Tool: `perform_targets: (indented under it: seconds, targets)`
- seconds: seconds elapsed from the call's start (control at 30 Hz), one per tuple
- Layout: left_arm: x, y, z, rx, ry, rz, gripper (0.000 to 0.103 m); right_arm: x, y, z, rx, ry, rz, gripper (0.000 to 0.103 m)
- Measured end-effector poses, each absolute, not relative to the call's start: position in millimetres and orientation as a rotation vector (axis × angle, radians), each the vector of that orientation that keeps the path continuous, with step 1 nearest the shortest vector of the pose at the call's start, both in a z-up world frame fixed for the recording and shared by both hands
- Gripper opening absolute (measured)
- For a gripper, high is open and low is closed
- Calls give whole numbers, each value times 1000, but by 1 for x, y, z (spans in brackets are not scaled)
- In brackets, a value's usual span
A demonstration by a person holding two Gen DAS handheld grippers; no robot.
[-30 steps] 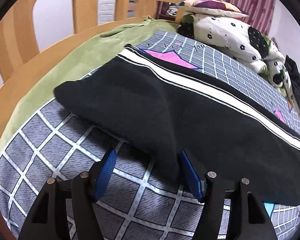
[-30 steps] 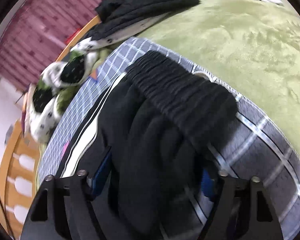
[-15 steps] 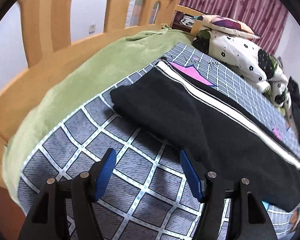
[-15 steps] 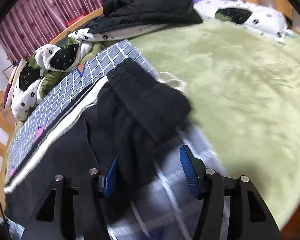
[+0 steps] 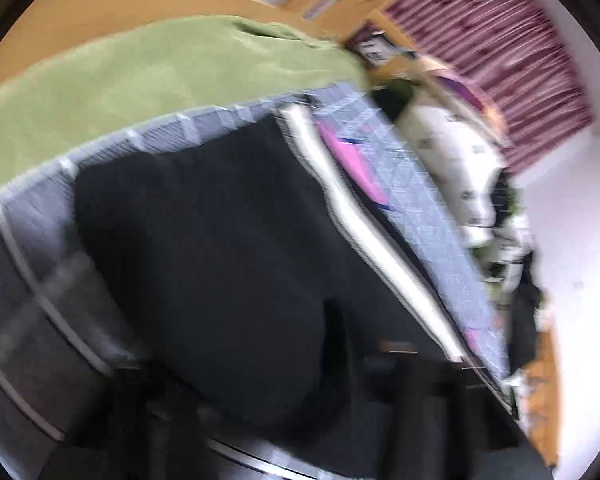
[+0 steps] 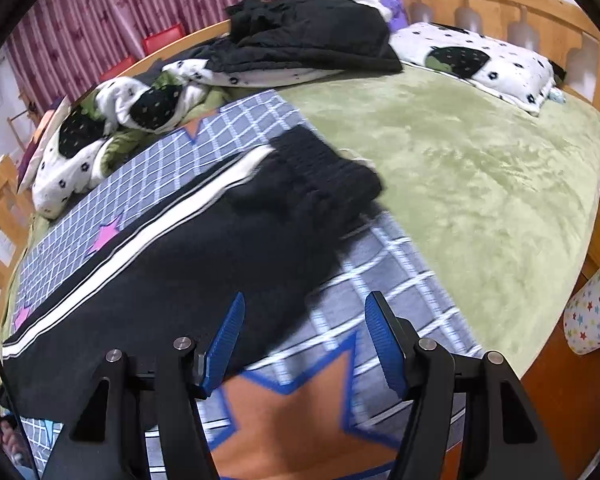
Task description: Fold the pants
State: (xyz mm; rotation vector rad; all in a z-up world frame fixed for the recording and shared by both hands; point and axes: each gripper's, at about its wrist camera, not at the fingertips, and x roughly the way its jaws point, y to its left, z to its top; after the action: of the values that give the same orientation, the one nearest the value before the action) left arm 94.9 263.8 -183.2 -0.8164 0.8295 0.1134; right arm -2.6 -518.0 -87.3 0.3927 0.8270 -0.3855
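The right tool [image 6: 304, 340] hangs released, its blue pads spread with nothing between them, over the grey checked blanket [image 6: 384, 276] and the orange star [image 6: 296, 412] printed on it; the left pad stands at the near edge of the black pants [image 6: 188, 276], apart from the cloth. The left tool [image 5: 296, 412] shows only as dark smears at the bottom of its blurred view; its jaws have just been closing, the black cloth fills the space around them, but whether they grip it I cannot tell.

No brand, label or readable writing shows on anything.

The pants lie on the checked blanket, stretched lengthwise; they are black and fleecy, with a white stripe [image 6: 148, 236] edged in thin dark lines along the far side; the ribbed elastic waistband [image 6: 324, 168] is bunched and rumpled at the blanket's end nearest the green bedspread [image 6: 480, 168]. Beyond the pants on the blanket are pink stars [image 6: 106, 236]; past the blanket lie a black-and-white patterned quilt [image 6: 112, 120] and a heap of dark clothes [image 6: 312, 36]; a matching pillow [image 6: 484, 64] rests by the wooden headboard [image 6: 500, 4].
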Motion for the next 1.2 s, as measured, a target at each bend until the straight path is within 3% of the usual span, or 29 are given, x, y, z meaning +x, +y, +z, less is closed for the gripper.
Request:
perform_targets:
  seconds: [0.1,0.2,0.3,0.37,0.5,0.6,0.93,1.07,1.2]
  targets:
    - [85,287,-166,-760,777,164,15,10,-493,-79,360,831,-360,62]
    - [76,306,-142,-693,725,133,19,23,-472,-71,332,824,-335,62]
    - [85,312,-135,-615,801,156,19,39,-452,-66,315,818,-292,62]
    - [89,311,-133,-545,861,192,26,52,-435,-68,300,824,-261,62]
    - [65,323,-113,-440,761,356,45,77,-403,-74,247,842,-211,62]
    - [65,327,-105,-439,742,306,45,95,-379,-78,179,853,-175,62]
    - [180,274,-105,-275,842,165,45,181,-309,-99,-59,867,-31,62]
    - [215,266,-121,-209,892,204,49,217,-289,-108,-152,846,51,72]
    - [239,272,-138,-198,948,264,49,252,-278,-119,-165,857,98,72]
